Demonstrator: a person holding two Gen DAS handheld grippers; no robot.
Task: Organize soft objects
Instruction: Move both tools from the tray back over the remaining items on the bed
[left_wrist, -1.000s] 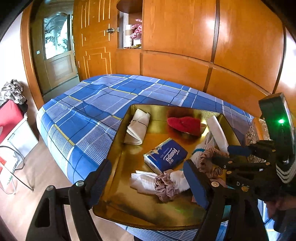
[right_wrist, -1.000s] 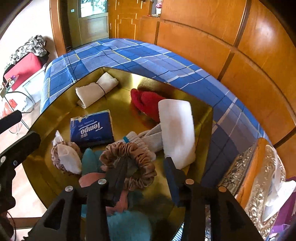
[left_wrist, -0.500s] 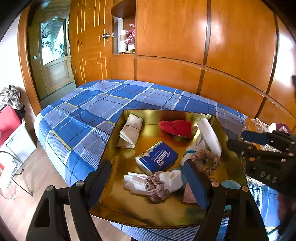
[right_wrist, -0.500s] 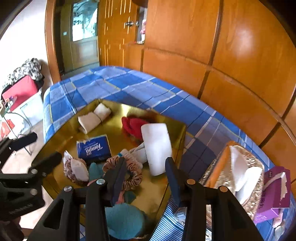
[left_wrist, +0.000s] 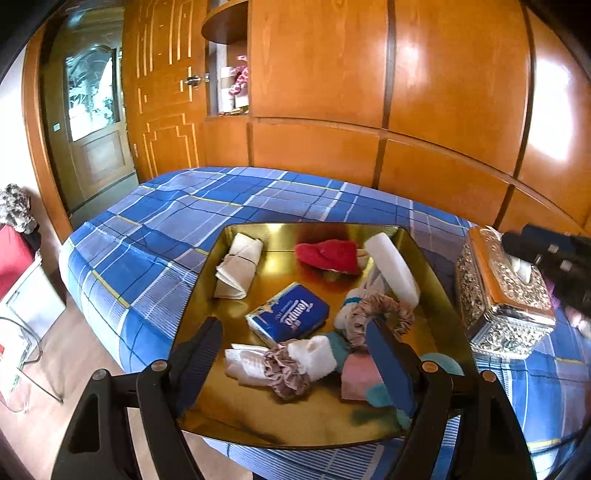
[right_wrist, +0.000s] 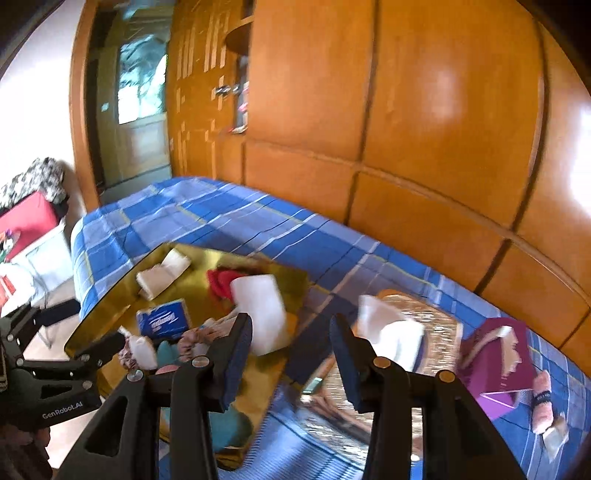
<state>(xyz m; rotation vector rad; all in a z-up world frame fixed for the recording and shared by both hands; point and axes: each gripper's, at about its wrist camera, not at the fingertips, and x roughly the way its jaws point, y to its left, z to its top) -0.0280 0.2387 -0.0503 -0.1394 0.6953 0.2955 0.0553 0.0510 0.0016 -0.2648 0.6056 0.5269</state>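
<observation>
Not much sorting looks done yet: the soft stuff, like the pink scrunchie (left_wrist: 373, 314) and red cloth (left_wrist: 328, 254), is heaped in the gold tray (left_wrist: 258, 421) at the bed's near edge, and nothing is held by the wide-open left tool (left_wrist: 291, 365) or the half-open right tool (right_wrist: 291, 354).

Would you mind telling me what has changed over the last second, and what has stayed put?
The right gripper has lifted away from the brown scrunchie and swung right toward the silver tissue box, its jaws empty and apart. It took nothing. The left gripper remains open and empty over the gold tray; the tray's soft items lie as before.
</observation>
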